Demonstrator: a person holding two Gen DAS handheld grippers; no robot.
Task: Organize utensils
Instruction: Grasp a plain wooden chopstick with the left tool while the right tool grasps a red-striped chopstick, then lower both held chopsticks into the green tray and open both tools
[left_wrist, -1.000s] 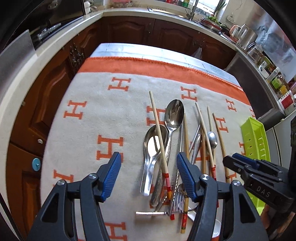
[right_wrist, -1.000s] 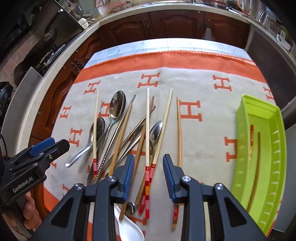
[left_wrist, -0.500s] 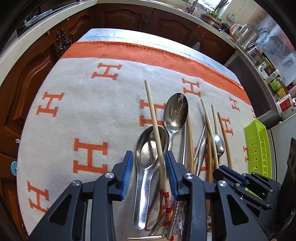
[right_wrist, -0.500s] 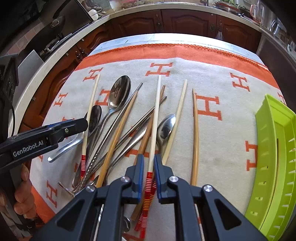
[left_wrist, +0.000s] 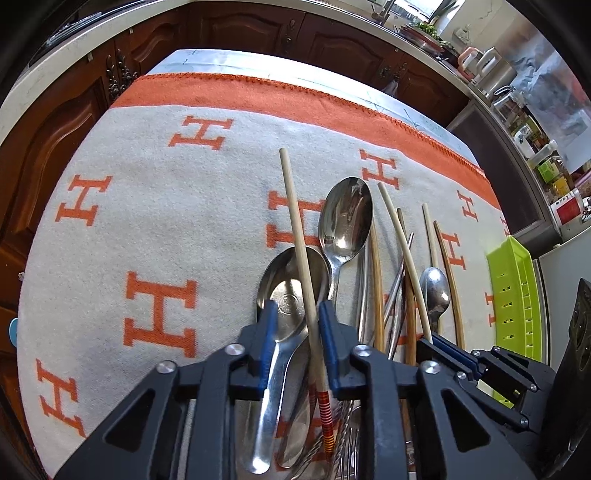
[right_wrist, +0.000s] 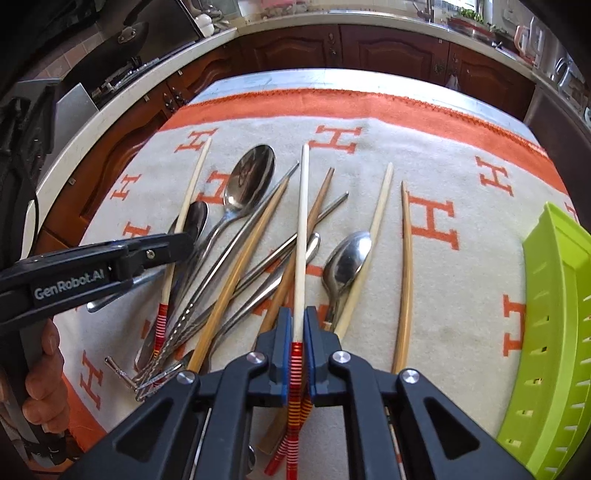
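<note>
A pile of utensils lies on the H-patterned blanket (left_wrist: 147, 192). My left gripper (left_wrist: 297, 304) is down over a pale red-banded chopstick (left_wrist: 295, 221) that crosses a steel soup spoon (left_wrist: 284, 280). Its jaws are closing, with the chopstick and the spoon's neck between them and a gap still showing. My right gripper (right_wrist: 297, 314) is closing, with its pads pressed on another pale chopstick (right_wrist: 303, 221) just above its red bands. In the right wrist view, the left gripper (right_wrist: 177, 243) reaches in from the left.
The pile also holds a large steel spoon (right_wrist: 251, 177), a small spoon (right_wrist: 349, 254), brown wooden chopsticks (right_wrist: 406, 258) and metal chopsticks (right_wrist: 291, 243). A lime-green slotted tray (right_wrist: 554, 295) stands at the right. A person's hand (right_wrist: 40, 369) holds the left gripper. Wooden cabinets and a counter surround the table.
Both grippers came down onto the pile and their jaws narrowed. The right one went from wide apart to gripping its chopstick; the left one drew in around the chopstick on the soup spoon.
</note>
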